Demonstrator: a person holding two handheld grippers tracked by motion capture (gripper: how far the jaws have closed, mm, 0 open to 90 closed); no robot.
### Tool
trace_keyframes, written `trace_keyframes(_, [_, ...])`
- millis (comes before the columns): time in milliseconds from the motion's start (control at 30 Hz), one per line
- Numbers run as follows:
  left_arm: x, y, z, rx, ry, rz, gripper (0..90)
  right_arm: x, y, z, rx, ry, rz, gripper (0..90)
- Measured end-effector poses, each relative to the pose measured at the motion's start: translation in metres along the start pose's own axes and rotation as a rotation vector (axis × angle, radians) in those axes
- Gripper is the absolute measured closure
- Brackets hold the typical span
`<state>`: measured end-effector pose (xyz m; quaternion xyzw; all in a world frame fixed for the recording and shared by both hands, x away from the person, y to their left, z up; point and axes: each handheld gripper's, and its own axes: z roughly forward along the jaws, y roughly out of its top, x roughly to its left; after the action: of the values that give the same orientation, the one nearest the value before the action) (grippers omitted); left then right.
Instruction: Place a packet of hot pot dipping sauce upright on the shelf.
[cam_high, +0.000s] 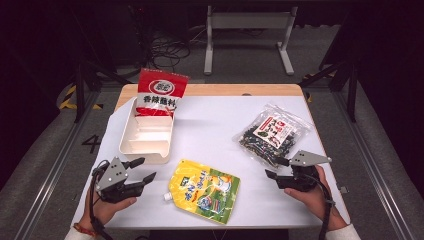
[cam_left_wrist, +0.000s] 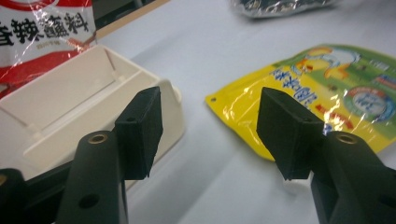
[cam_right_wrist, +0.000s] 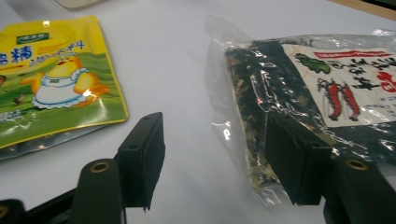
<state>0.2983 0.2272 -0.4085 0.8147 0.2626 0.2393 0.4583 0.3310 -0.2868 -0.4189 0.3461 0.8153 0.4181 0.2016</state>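
The left claw (cam_high: 146, 169) is held low over the near left part of the bench (cam_high: 210, 135), its jaws standing apart with nothing between them. Just ahead of it, and slightly to its left, the white tray (cam_high: 146, 136) is seen, with a red packet (cam_high: 160, 94) standing in the tray's far end. Ahead and to its right lies the yellow pouch (cam_high: 205, 191), flat on the bench, near but apart from the jaws; in the left gripper view one corner of the pouch (cam_left_wrist: 322, 88) is seen just beyond the right-hand jaw. The right claw (cam_high: 276, 167) is held at the near right of the bench, jaws likewise apart and closed on nothing. The clear bag of dark dried food (cam_high: 271, 134) lies directly ahead of it; in the right gripper view the bag's (cam_right_wrist: 299, 88) near edge reaches the right-hand jaw, though whether it is touched cannot be told. The pouch (cam_right_wrist: 51, 79) is seen well off to that claw's left.
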Motion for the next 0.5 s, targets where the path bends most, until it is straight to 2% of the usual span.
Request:
trace_keyframes(100, [-0.003,-0.011,-0.001,0.012,0.01,-0.008,38.3,-0.008,-0.001,-0.003,0.017,-0.072,-0.007,40.9])
trace_keyframes(200, [-0.005,-0.023,0.001,0.031,0.012,-0.029,36.1,-0.02,-0.004,-0.006,0.018,-0.117,0.037,43.3])
trace_keyframes(267, [-0.007,-0.028,0.003,0.064,0.03,-0.002,35.1,-0.029,-0.007,-0.008,0.012,-0.14,0.073,43.6])
trace_keyframes(433, [-0.006,-0.034,0.01,0.089,0.016,-0.006,31.7,-0.046,-0.014,-0.01,0.006,-0.178,0.143,42.3])
trace_keyframes(500, [-0.006,-0.034,0.013,0.092,0.009,-0.006,30.2,-0.051,-0.016,-0.008,0.002,-0.179,0.17,40.6])
